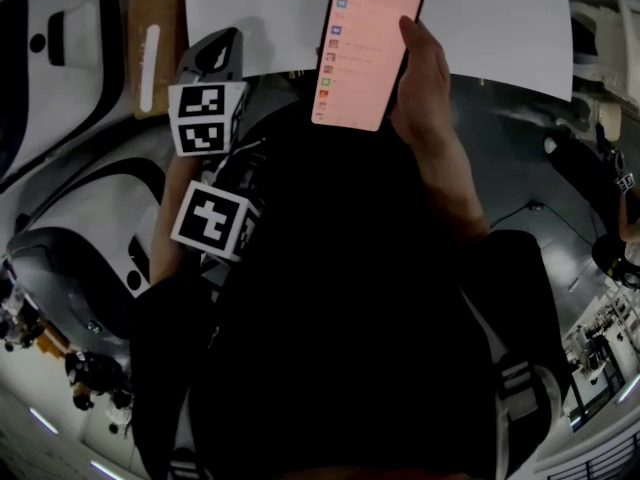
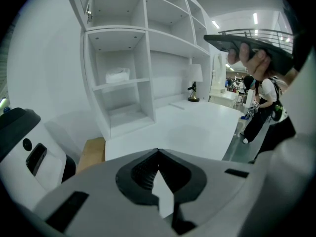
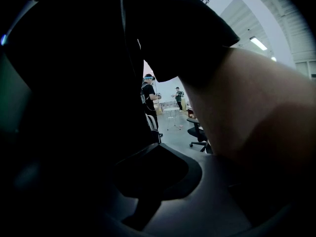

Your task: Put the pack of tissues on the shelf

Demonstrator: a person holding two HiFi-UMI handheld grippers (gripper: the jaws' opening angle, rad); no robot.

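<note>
The white shelf unit (image 2: pixel 143 58) stands at the back left of a white table (image 2: pixel 197 127), its open compartments facing the left gripper (image 2: pixel 158 152). In front of the shelf unit the tabletop lies broad and bare out to its right-hand edge, beyond which the grey floor begins. A brown cardboard box (image 2: pixel 91 154) sits just beside the shelf unit's lower left corner, off the table's near left edge.

The pack of tissues (image 2: pixel 117 75) lies in the middle compartment of the shelf unit's left column, on that compartment's board, toward the back wall. Right of the shelf unit, against the wall, stand a white-shaded table lamp (image 2: pixel 194 73) and a small dark figure (image 2: pixel 192 90).

The left gripper's jaws are together at the tips with nothing between them, and they point at the tabletop below the shelf unit. The right gripper (image 3: pixel 158 147) lies against the person's dark clothing, away from the shelf unit; its view is dim, and its jaws look closed together with nothing between.

The person's hand (image 1: pixel 430 78) holds a lit phone (image 1: pixel 365 48) up over the table's near edge.
</note>
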